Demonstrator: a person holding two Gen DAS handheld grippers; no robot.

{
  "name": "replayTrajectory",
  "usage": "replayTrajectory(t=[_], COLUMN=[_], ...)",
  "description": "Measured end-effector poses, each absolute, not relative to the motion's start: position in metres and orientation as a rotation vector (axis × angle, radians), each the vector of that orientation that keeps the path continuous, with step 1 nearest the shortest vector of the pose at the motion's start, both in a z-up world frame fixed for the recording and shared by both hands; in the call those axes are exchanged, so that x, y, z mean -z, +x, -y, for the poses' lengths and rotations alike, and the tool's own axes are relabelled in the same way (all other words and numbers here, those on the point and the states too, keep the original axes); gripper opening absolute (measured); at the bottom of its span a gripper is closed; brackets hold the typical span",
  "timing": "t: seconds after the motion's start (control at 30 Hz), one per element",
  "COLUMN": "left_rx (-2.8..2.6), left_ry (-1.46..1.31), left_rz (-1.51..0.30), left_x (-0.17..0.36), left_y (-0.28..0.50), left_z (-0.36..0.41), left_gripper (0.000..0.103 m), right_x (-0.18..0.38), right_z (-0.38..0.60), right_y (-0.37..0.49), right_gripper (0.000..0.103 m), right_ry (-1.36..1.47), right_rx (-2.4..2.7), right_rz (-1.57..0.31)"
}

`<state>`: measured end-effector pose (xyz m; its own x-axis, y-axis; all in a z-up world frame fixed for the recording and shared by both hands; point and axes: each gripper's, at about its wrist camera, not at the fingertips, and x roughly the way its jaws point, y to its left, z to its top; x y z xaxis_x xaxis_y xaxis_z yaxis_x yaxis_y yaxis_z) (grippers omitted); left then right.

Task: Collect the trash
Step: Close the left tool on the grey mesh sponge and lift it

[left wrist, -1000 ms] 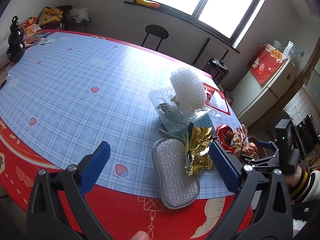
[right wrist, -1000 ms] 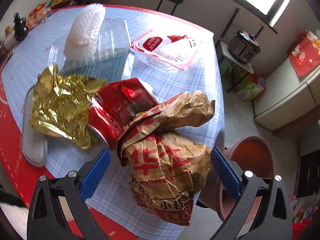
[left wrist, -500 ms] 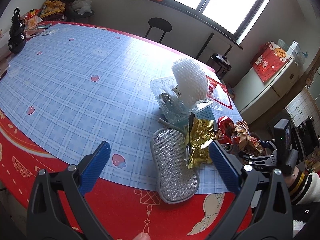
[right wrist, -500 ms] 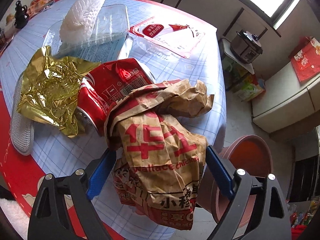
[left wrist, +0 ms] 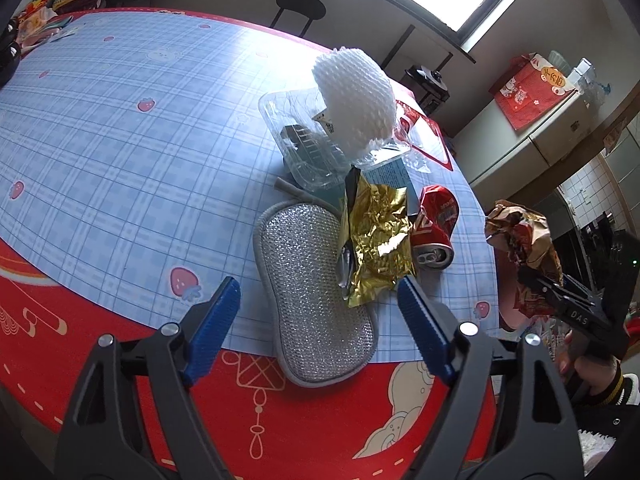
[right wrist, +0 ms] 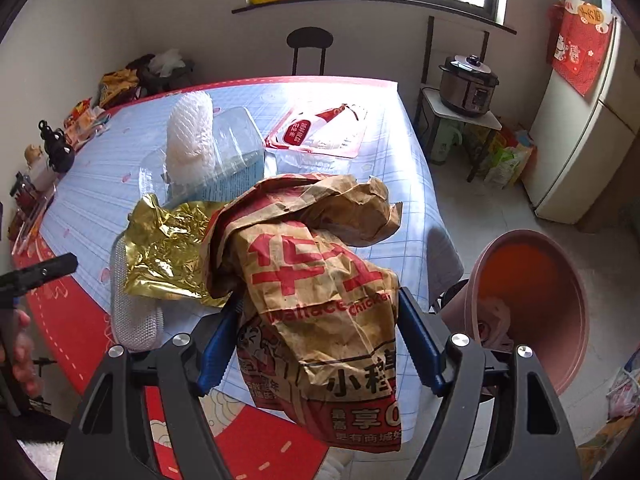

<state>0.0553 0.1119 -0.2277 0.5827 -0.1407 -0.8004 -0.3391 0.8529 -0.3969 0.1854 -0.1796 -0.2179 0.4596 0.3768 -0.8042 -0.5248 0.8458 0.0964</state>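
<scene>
Wide bare tablecloth (left wrist: pixel 120 128) left of the trash; approach to the gold wrapper (left wrist: pixel 376 236) crowded by sponge pad (left wrist: pixel 312 292) and crushed can (left wrist: pixel 436 228).

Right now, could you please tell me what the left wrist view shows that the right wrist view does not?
Only the left wrist view shows the crushed red can and the left gripper, its jaws closing with nothing between them. Only the right wrist view shows the pink bin on the floor beside the table and the cooker. Both show the paper bag held in the right gripper, the gold wrapper and the silver pad.
</scene>
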Motion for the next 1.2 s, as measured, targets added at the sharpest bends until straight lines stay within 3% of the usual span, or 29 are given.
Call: replayTrajectory(t=[0.03,0.2,1.07,1.2], left_rx=[-0.120,-0.149,0.101,0.122], left_ry=[-0.568,-0.684,-0.879,-0.842], left_rz=[-0.968,-1.017,-0.973,-0.989], left_x=[0.233,0.264,0.322,0.319], left_y=[0.056,0.053,0.087,0.094], left_z=[-0.111,-0.126,-0.141,-0.130], left_gripper=[0.076,0.040,0.041,0.035], right_x=[0.215,0.206,0.207,0.204], right_z=[0.182,0.190,0.201,0.200], right_y=[0.183,0.176,0.168,0.167], right_gripper=[0.074,0.074,0.074,0.075], right_ry=[-0.164,-0.141,-0.147,-0.148], right_rx=[-0.559,-0.565,-0.499,-0.496], right_rz=[-0.935,-0.916,-0.945,-0.939])
